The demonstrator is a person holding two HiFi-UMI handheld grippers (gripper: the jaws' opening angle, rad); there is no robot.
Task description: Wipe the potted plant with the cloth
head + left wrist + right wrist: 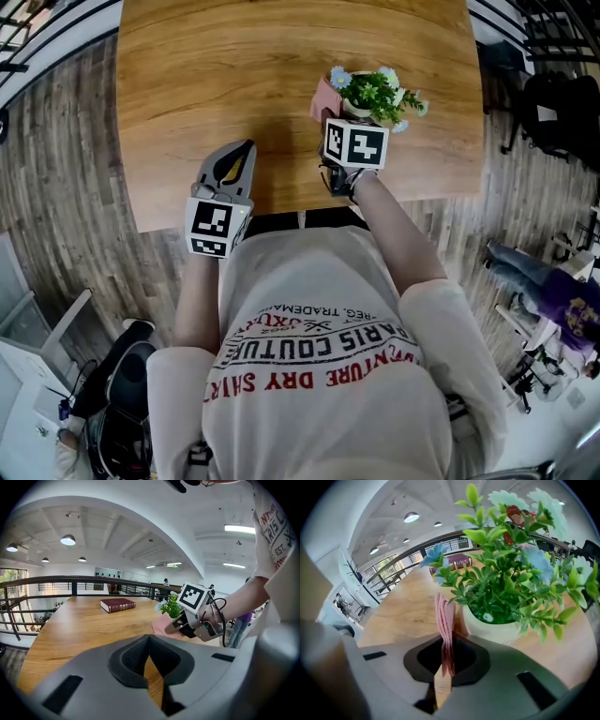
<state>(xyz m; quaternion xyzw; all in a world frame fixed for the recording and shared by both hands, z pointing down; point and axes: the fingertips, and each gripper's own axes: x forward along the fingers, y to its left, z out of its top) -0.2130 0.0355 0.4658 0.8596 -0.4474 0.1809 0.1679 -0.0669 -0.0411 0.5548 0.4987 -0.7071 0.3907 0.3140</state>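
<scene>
The potted plant [376, 96] stands on the wooden table [234, 84] near its front right: green leaves, pale blue and white flowers, a cream pot [490, 623]. A folded pink cloth [445, 620] stands pinched between the jaws of my right gripper [445, 663], just left of the pot. In the head view the cloth [324, 99] shows at the plant's left and the right gripper [345, 127] sits right in front of the pot. My left gripper [231, 164] is shut and empty over the table's front edge, apart from the plant [171, 606].
A dark red book [117, 604] lies at the far end of the table. A railing [56, 585] runs round the table's far side. Wood floor, chairs and another person [562, 300] lie to the right.
</scene>
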